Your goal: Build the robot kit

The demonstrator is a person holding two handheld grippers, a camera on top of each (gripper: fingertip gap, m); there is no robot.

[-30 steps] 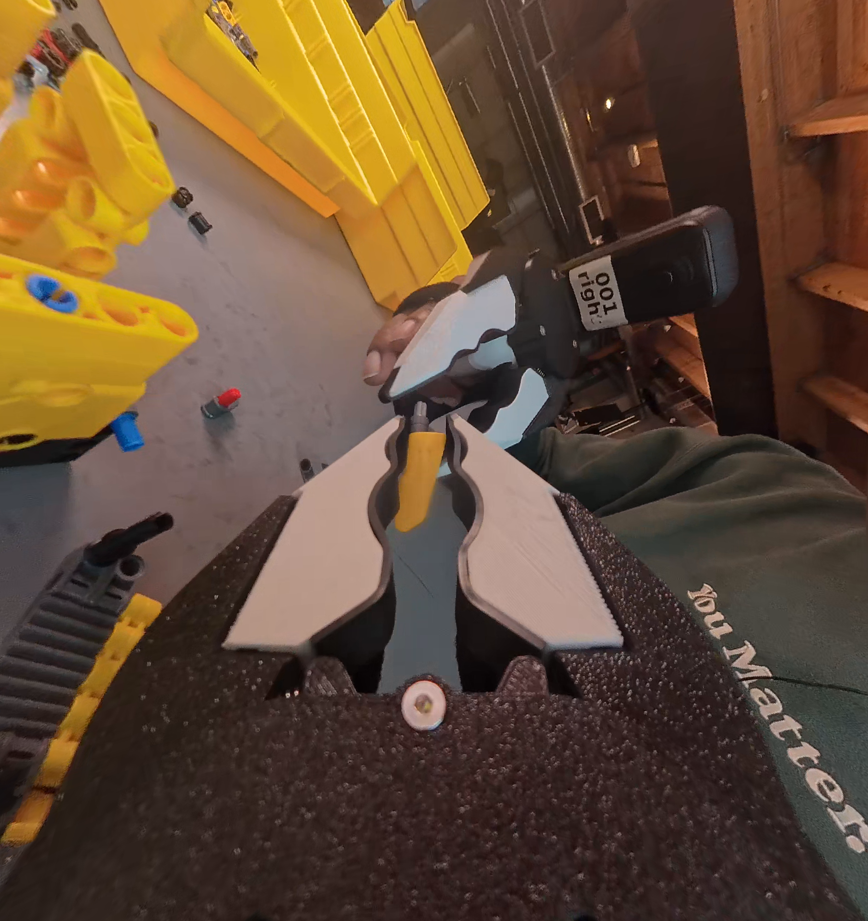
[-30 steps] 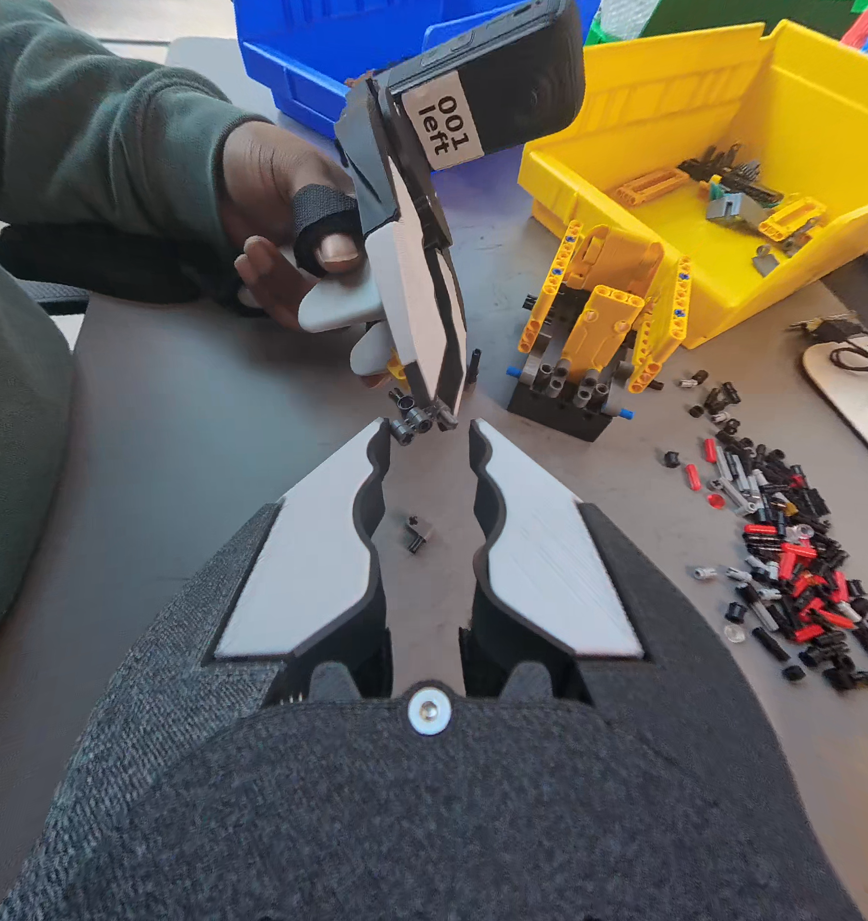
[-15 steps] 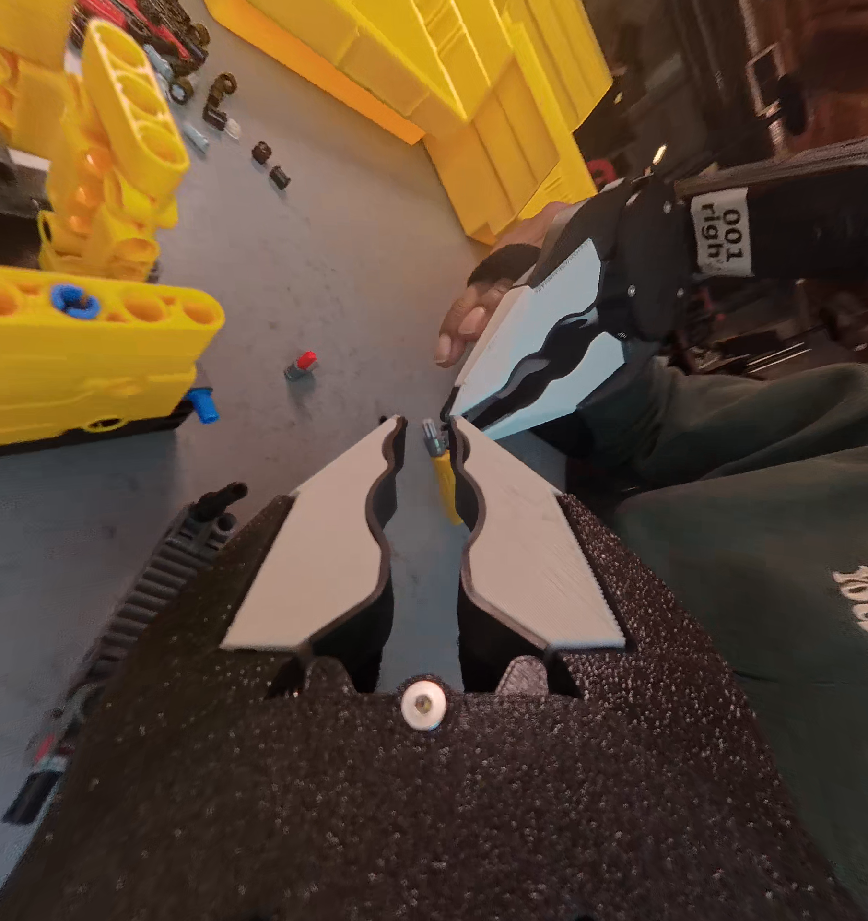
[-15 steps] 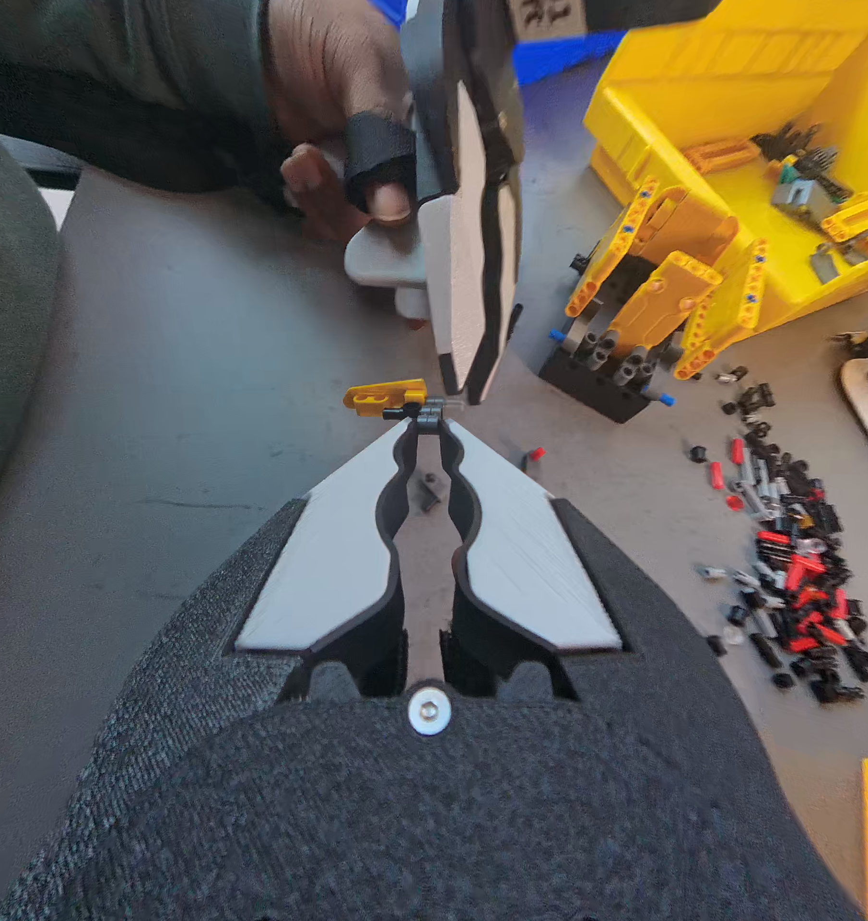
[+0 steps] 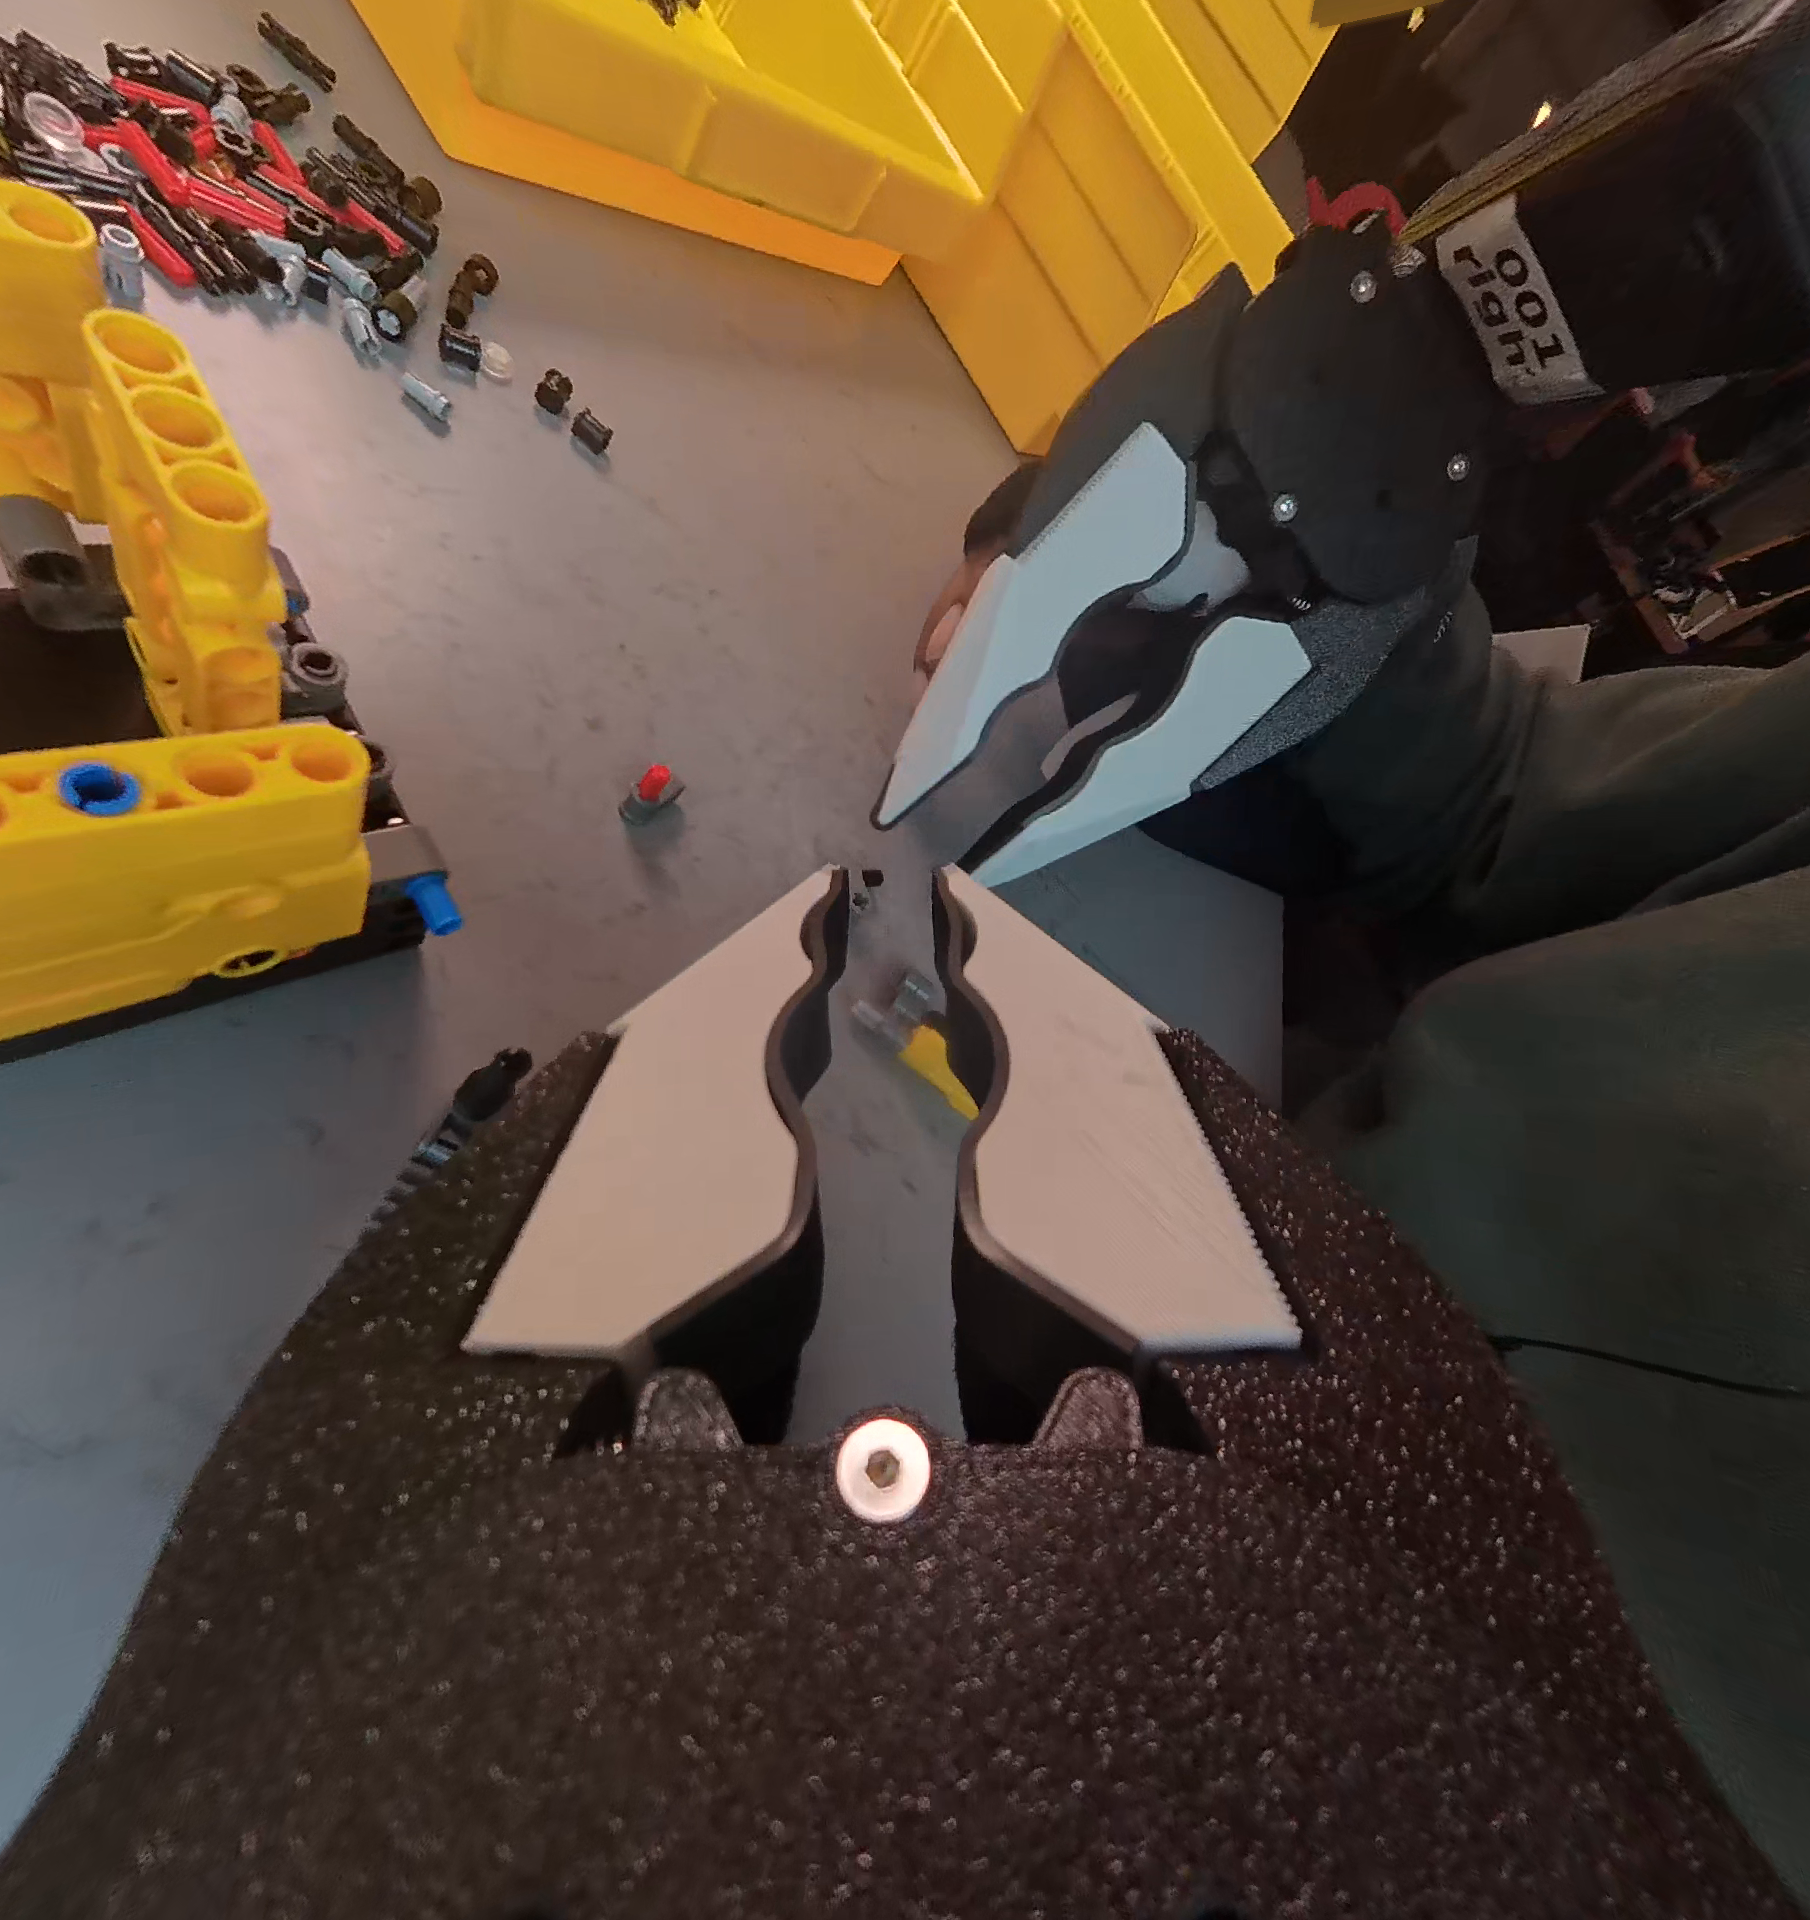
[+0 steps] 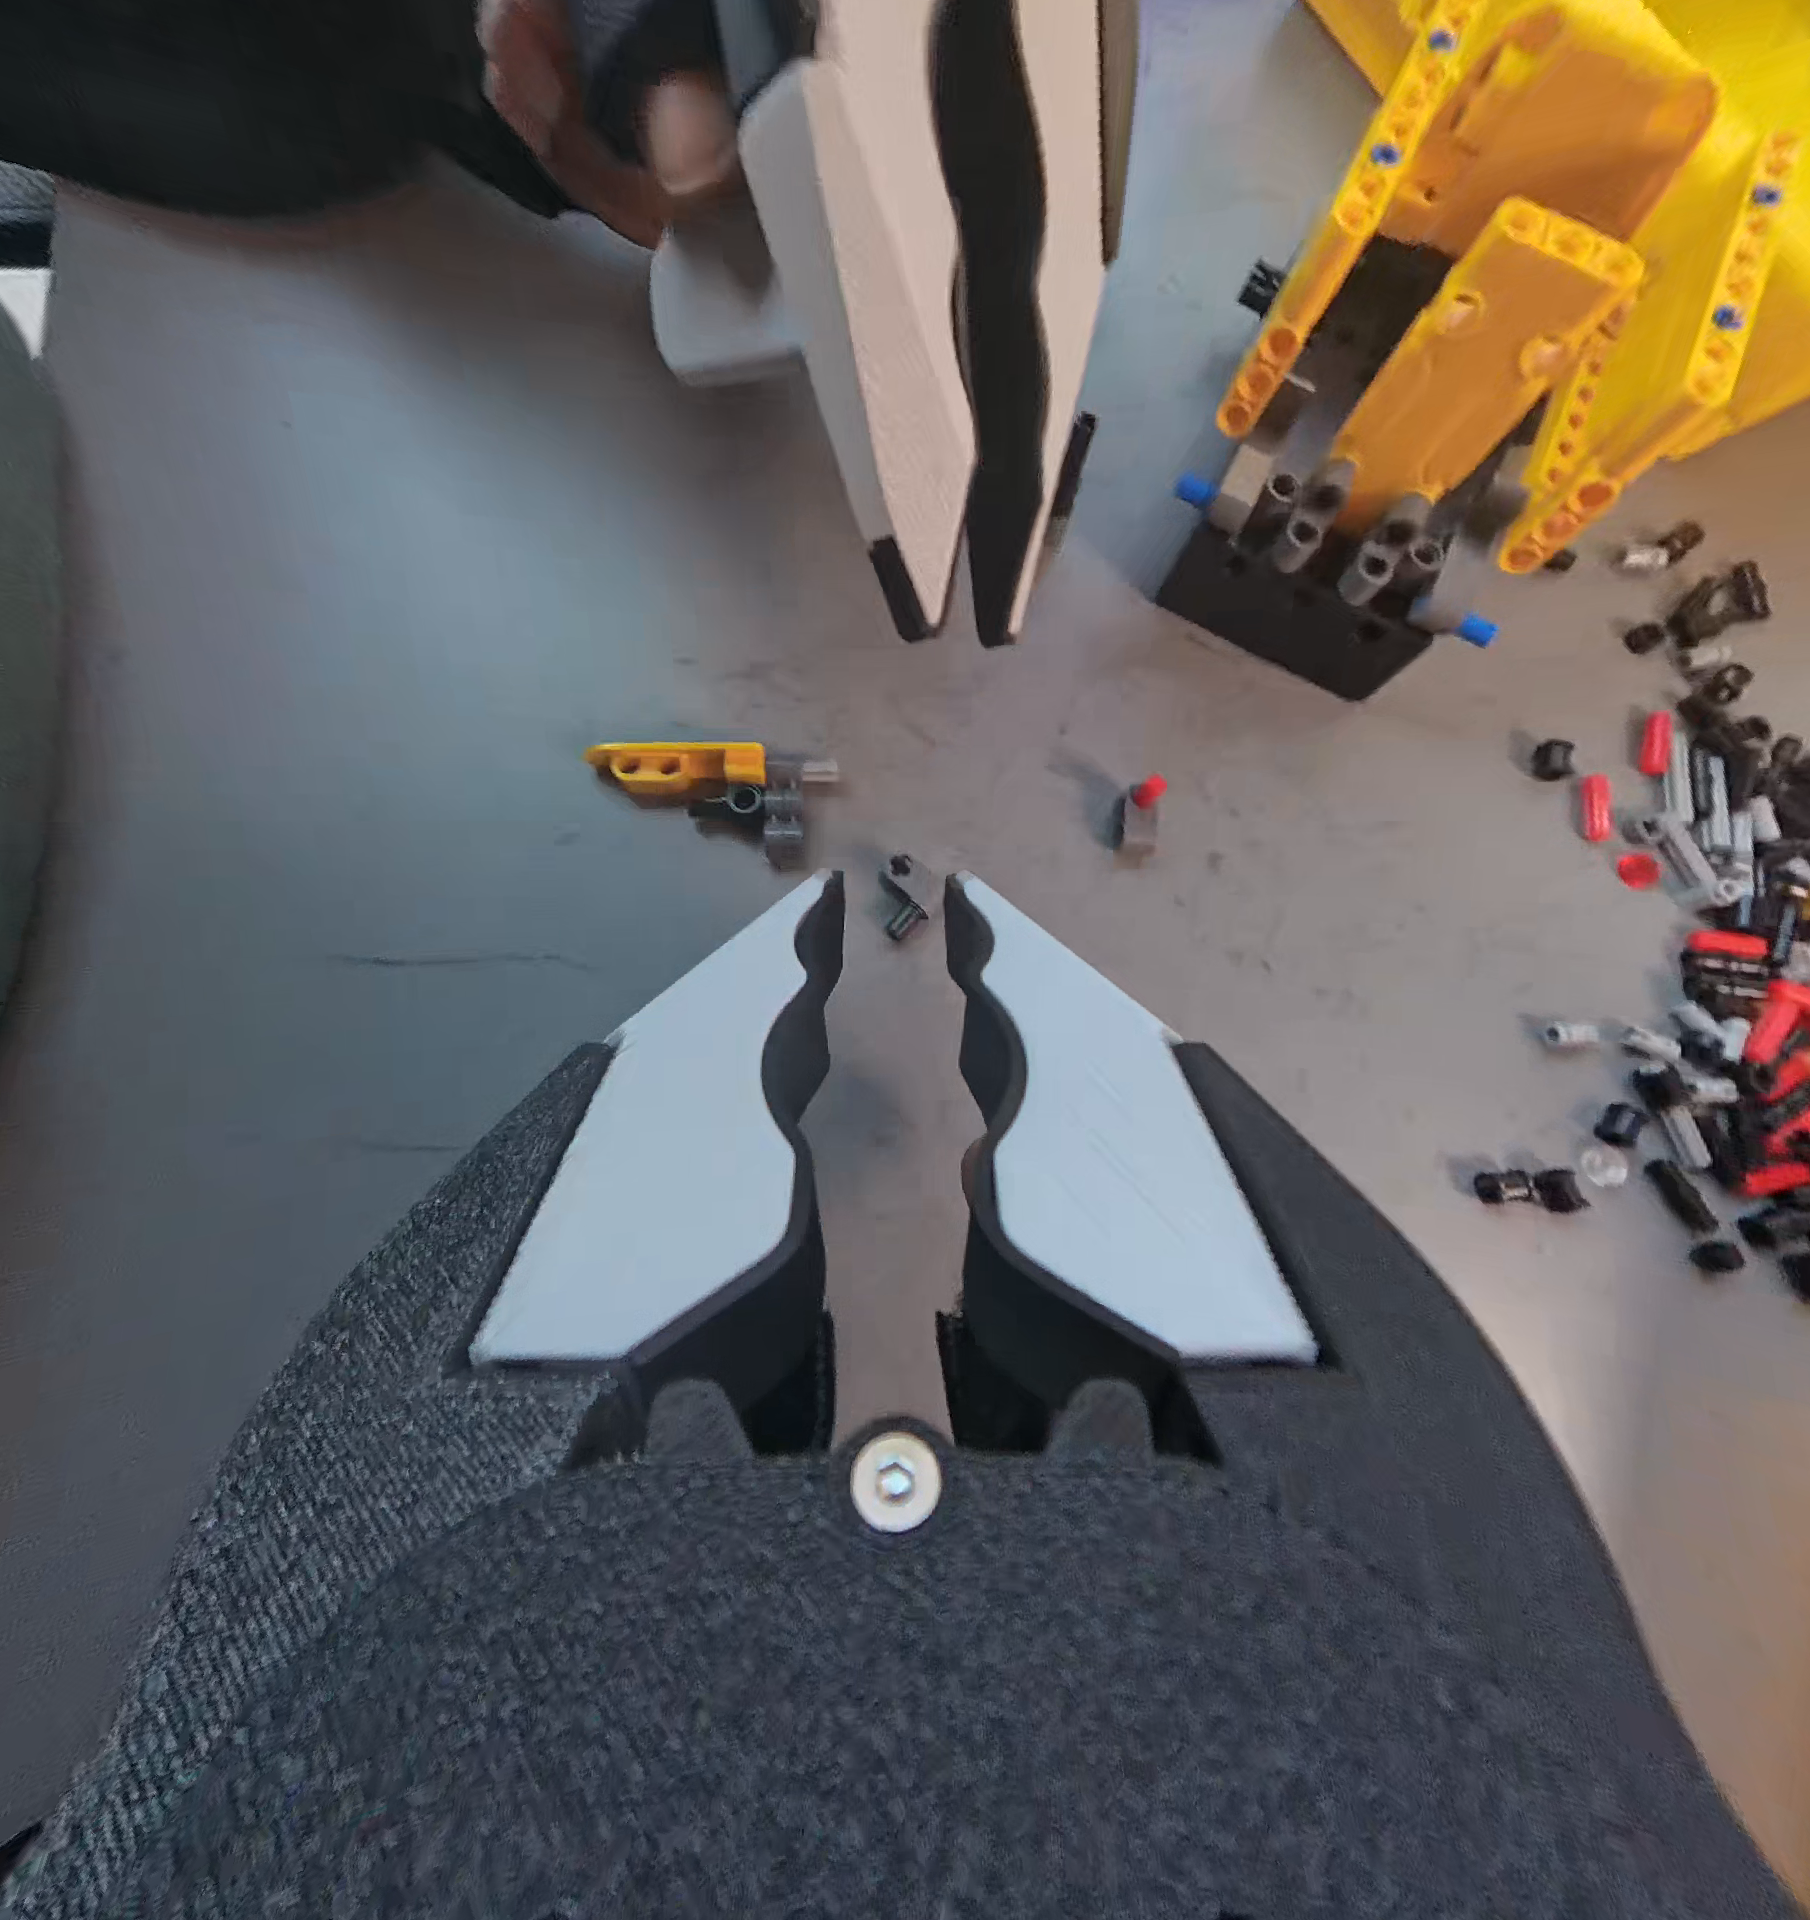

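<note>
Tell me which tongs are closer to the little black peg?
Right. The right tongs are open with the black peg lying on the table just between their tips. The left tongs hang farther back, above the table, clear of it.

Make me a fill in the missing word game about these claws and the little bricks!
1. The left claw and the right claw both hold nothing, and their jaws are ____.
2. The tiny piece lying between the right claw's tips is coloured ____.
3. The grey stub lying alone on the table has a ____ tip.

Missing words: open; black; red.
</note>
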